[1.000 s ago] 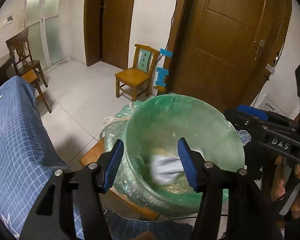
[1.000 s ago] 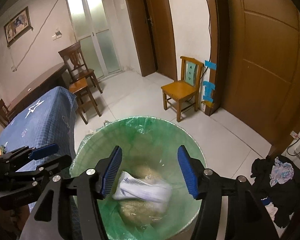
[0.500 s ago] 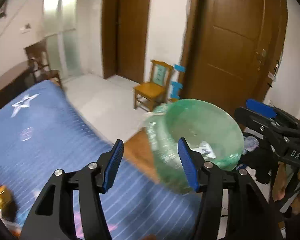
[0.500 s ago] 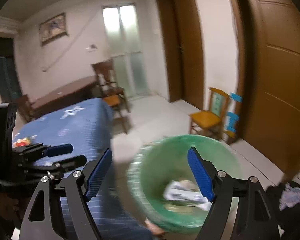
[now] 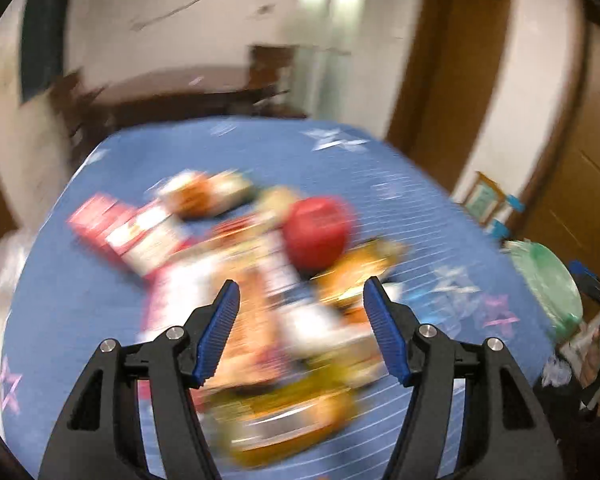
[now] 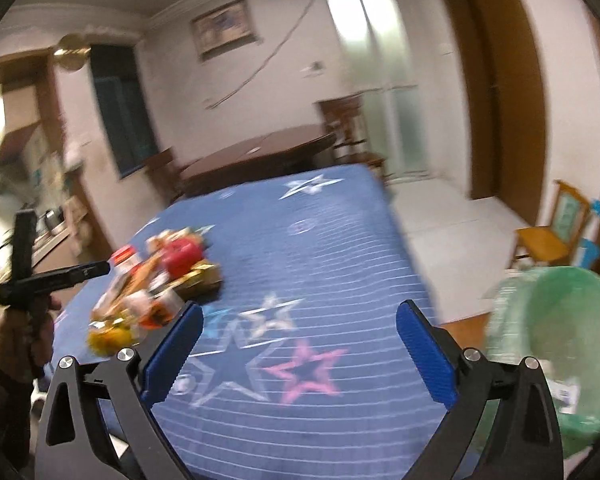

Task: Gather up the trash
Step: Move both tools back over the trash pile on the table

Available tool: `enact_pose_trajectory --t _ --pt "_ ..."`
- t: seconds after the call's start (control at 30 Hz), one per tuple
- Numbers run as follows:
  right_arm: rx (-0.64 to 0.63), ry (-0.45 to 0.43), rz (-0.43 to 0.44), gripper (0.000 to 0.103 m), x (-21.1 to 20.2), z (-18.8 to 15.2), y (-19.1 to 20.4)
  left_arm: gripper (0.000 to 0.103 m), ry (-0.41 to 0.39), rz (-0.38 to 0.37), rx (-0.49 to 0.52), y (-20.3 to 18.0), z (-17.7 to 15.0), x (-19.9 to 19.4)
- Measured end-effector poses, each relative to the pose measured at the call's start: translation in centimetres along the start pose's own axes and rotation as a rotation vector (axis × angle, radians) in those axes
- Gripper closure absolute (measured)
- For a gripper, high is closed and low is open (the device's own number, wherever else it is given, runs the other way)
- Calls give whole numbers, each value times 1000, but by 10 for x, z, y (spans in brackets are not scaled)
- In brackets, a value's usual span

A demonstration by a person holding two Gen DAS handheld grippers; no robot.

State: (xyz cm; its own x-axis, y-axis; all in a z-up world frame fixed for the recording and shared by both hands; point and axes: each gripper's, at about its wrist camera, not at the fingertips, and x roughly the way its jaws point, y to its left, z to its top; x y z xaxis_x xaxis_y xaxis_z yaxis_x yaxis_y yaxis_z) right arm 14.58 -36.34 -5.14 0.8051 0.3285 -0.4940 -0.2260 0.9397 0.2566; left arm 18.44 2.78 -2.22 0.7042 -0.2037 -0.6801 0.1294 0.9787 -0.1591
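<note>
trash (image 5: 268,276), a blurred heap of wrappers with a red round thing (image 5: 318,234), lies on the blue starred cloth (image 6: 320,248). left gripper (image 5: 300,332) hangs over it, fingers spread and empty. right gripper (image 6: 300,356) is spread too, beside the green-lined bin (image 6: 560,344).

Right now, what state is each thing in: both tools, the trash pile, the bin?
Left tool: open, empty, pointed at the pile.
Right tool: open, empty, above the blue star cloth.
Trash pile: heaped on the cloth, uncollected; blur hides the details.
Green-lined bin: standing open beside the table, with something white inside.
</note>
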Motion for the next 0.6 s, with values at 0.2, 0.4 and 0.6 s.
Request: enact_pose_trajectory --t 0.2,0.4,0.6 --pt "-46 80 106 6 44 2 49 41 102 -15 -103 70 -9 23" --pt "-3 171 223 6 90 6 84 35 147 -88 -131 77 -13 50" --pt "130 271 313 14 149 13 95 36 164 -102 -132 85 -15 61"
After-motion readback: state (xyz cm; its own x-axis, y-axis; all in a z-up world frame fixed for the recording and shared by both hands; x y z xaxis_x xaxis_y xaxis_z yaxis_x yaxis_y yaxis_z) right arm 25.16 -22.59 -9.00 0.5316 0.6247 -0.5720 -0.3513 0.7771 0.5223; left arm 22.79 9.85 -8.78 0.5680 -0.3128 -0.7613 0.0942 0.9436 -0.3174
